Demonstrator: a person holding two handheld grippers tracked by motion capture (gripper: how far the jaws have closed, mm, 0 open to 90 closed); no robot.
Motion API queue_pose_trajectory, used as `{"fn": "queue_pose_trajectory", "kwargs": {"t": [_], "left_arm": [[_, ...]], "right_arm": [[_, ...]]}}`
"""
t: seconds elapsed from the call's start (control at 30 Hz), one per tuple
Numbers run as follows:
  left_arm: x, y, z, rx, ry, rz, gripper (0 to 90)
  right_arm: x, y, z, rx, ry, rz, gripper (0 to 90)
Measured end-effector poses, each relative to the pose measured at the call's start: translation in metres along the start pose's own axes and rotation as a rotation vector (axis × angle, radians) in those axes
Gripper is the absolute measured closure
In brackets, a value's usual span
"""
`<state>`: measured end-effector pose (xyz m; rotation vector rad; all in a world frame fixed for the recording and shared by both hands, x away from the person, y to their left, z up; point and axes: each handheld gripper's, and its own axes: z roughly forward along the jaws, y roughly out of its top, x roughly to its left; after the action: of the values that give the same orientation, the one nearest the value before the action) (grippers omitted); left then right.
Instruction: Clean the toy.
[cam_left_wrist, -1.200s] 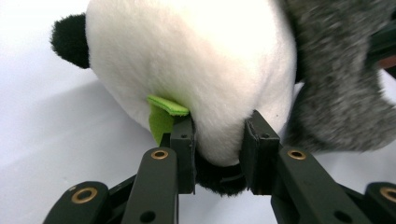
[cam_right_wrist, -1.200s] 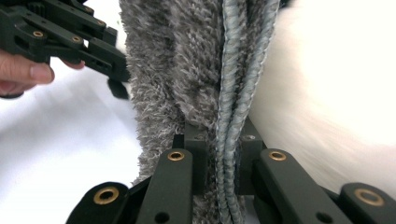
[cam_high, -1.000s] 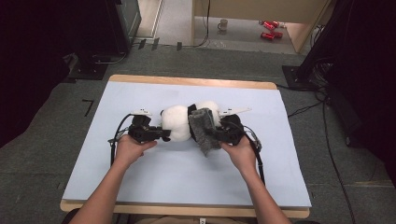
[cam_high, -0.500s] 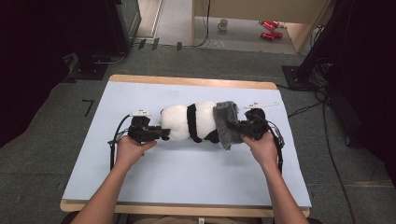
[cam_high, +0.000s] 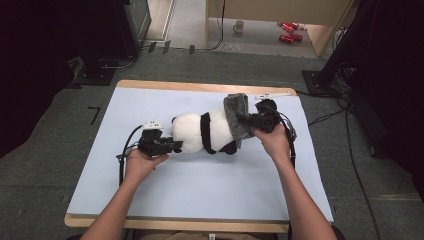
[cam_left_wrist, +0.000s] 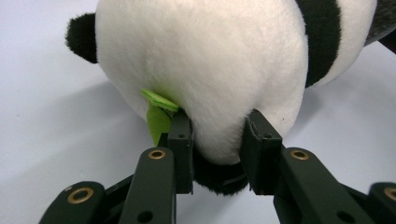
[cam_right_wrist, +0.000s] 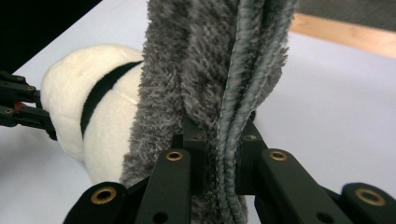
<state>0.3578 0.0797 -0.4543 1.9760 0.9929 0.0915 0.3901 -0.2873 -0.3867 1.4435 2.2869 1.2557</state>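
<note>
A pale blue mat (cam_high: 200, 190) covers a wooden-edged table (cam_high: 200, 86) on grey carpet (cam_high: 45, 165); beyond it lie a mug (cam_high: 239, 25) and red cans (cam_high: 286, 31) by dark equipment. The plush panda (cam_high: 202, 132) lies mid-table. The left gripper (cam_high: 172, 146) pinches its white end; the right gripper (cam_high: 250, 121) clamps the edge of the grey fuzzy cloth (cam_high: 237, 117) at the panda's other end

One plush panda (cam_high: 202, 132), one grey hat (cam_high: 236, 121), two red cans (cam_high: 287, 32), one mug (cam_high: 239, 26).
</note>
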Motion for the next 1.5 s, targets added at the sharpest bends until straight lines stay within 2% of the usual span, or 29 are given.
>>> {"fn": "queue_pose_trajectory", "kwargs": {"t": [0.2,0.4,0.47,0.6,0.73,0.8,0.83,0.9,0.97,1.03,1.1,1.33,1.5], "left_arm": [[0.0,-0.003,0.001,-0.015,-0.004,0.002,67.1],[0.001,-0.004,0.002,-0.016,-0.012,0.005,66.4],[0.002,-0.004,0.002,-0.018,-0.017,0.001,66.2],[0.005,-0.005,0.003,-0.017,-0.026,-0.012,65.9],[0.006,-0.005,0.004,-0.014,-0.028,-0.018,65.7],[0.007,-0.005,0.004,-0.014,-0.026,-0.017,65.5],[0.008,-0.005,0.004,-0.014,-0.027,-0.016,65.5],[0.008,-0.004,0.004,-0.013,-0.032,-0.017,65.4],[0.009,-0.004,0.004,-0.015,-0.037,-0.018,65.3],[0.01,-0.004,0.004,-0.015,-0.04,-0.021,65.2],[0.01,-0.004,0.004,-0.015,-0.042,-0.022,65.2],[0.009,-0.004,0.004,-0.011,-0.034,-0.011,64.9],[0.008,-0.004,0.004,-0.01,-0.036,-0.023,64.5]], "right_arm": [[-0.005,-0.011,0.016,0.012,-0.01,0.022,80.2],[-0.003,-0.022,0.018,-0.009,-0.023,0.034,80.3],[-0.004,-0.026,0.019,-0.001,-0.035,0.036,80.3],[-0.01,-0.037,0.025,0.054,-0.055,0.065,80.5],[-0.016,-0.051,0.04,0.124,-0.036,0.112,80.7],[-0.016,-0.057,0.05,0.173,-0.037,0.118,80.8],[-0.016,-0.06,0.053,0.184,-0.032,0.127,80.8],[-0.019,-0.063,0.055,0.173,-0.016,0.139,80.7],[-0.023,-0.063,0.054,0.185,-0.004,0.153,80.5],[-0.025,-0.063,0.052,0.196,-0.009,0.156,80.4],[-0.028,-0.061,0.047,0.185,-0.025,0.157,80.5],[-0.035,-0.046,0.01,0.073,-0.068,0.15,80.5],[-0.037,-0.034,-0.014,-0.003,-0.059,0.154,80.6]]}}
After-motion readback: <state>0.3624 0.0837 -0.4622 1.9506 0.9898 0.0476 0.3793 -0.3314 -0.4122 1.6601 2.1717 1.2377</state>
